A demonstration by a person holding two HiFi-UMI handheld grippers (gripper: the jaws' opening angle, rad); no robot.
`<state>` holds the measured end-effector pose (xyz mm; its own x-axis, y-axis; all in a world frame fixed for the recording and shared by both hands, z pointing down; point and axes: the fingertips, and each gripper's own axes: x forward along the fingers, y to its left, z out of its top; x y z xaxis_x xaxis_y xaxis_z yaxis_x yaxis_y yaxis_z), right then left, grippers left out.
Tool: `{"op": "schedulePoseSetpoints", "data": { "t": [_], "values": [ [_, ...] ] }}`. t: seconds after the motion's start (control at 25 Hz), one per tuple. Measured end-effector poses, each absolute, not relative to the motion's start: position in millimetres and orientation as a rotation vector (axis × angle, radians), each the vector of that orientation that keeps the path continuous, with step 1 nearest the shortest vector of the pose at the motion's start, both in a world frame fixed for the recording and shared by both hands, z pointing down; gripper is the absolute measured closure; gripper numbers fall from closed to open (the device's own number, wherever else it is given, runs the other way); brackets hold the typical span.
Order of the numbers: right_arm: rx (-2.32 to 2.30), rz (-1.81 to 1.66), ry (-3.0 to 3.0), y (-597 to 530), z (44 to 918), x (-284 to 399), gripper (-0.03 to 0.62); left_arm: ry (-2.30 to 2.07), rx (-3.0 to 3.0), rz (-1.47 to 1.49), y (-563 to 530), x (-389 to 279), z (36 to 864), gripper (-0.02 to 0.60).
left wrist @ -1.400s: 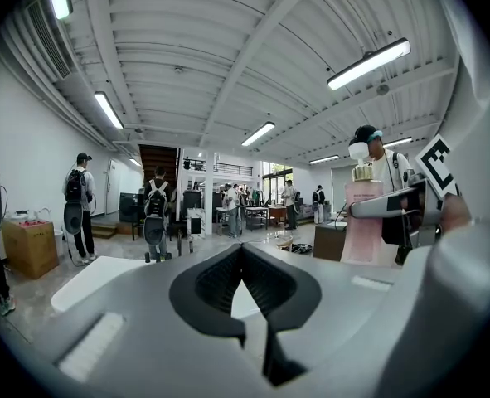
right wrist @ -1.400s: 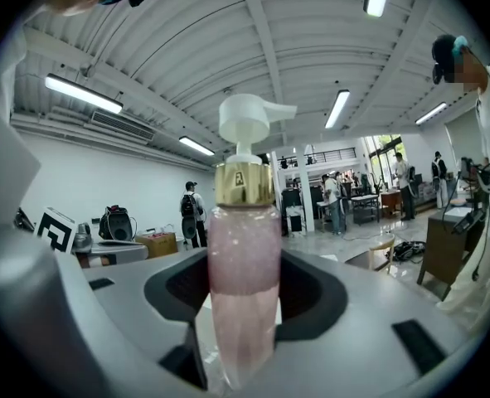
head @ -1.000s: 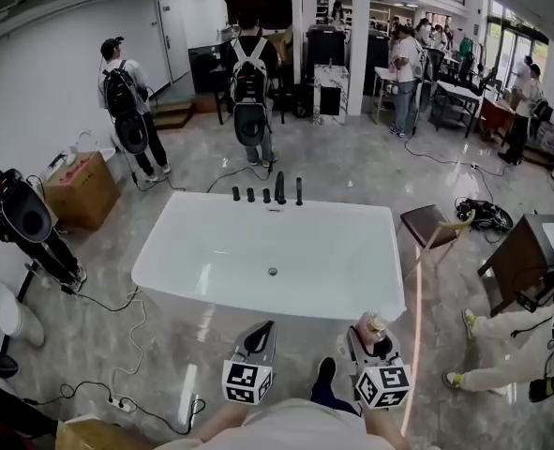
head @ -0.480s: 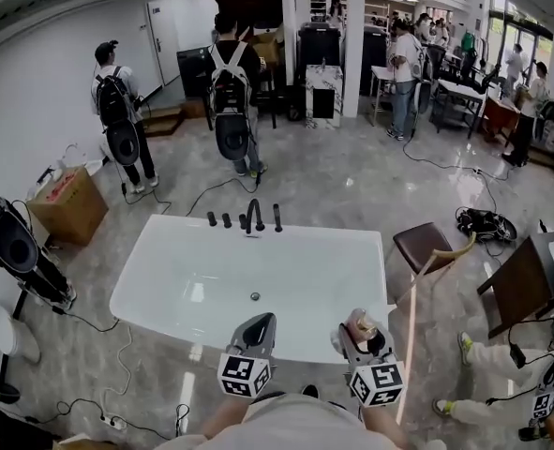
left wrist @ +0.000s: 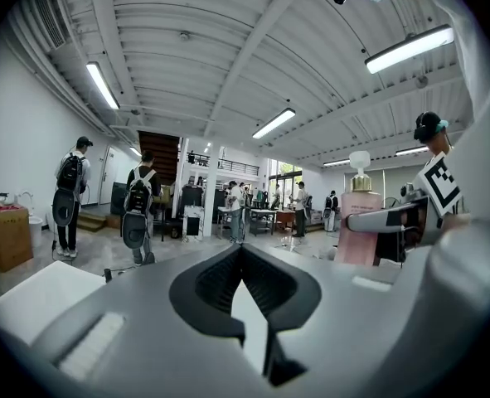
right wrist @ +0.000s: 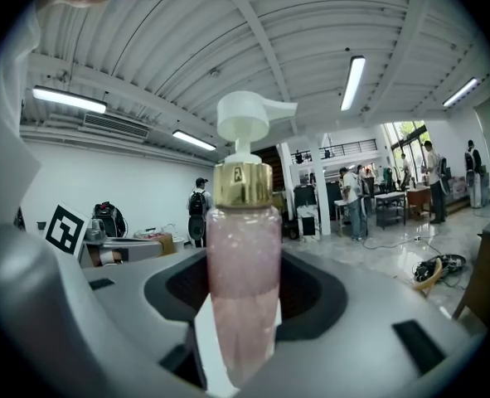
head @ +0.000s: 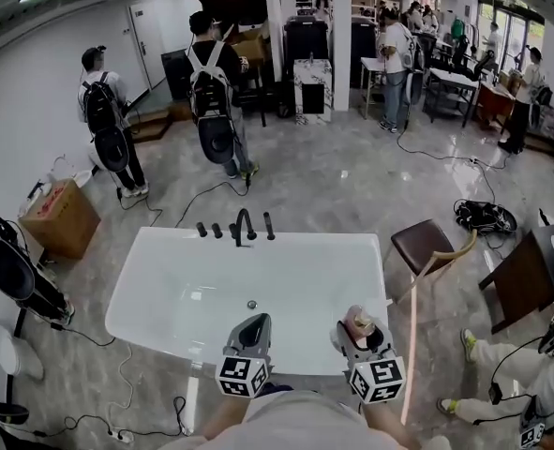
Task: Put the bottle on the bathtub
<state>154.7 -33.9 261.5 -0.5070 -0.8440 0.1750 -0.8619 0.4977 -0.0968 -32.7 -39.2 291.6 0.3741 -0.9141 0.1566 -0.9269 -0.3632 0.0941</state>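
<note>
Glossy grey marble floor (head: pixel 351 186), cables (head: pixel 441 157) strewn across it. White wall (head: pixel 33 92) at left, cardboard box (head: pixel 59 218) near it. Ribbed ceiling (right wrist: pixel 311 23) with strip lights (right wrist: pixel 352 81) — brown chair (head: pixel 425 245) at right.

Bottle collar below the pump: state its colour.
Gold collar on the bottle; the right gripper view shows it best.

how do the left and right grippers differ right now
Jaws: on the left gripper they meet at the tips; on the right gripper they stand apart. Load: left gripper holds nothing; right gripper grips the pink pump bottle, upright. Both hover at the bathtub rim.
</note>
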Motion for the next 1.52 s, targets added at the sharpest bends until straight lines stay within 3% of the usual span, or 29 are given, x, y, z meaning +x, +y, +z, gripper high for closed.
{"op": "schedulePoseSetpoints", "data": {
  "t": [0.84,1.52],
  "values": [
    [1.556,0.285,-2.558,-93.6,286.6,108.9,0.373,-1.622,2.497,0.175,-103.6,-90.7,318.8,0.572],
    [1.474,0.277,-2.481,-165.9,382.9,92.5,0.373,-1.705,2.509,0.246,-147.0,-112.2,376.1,0.572]
  ]
}}
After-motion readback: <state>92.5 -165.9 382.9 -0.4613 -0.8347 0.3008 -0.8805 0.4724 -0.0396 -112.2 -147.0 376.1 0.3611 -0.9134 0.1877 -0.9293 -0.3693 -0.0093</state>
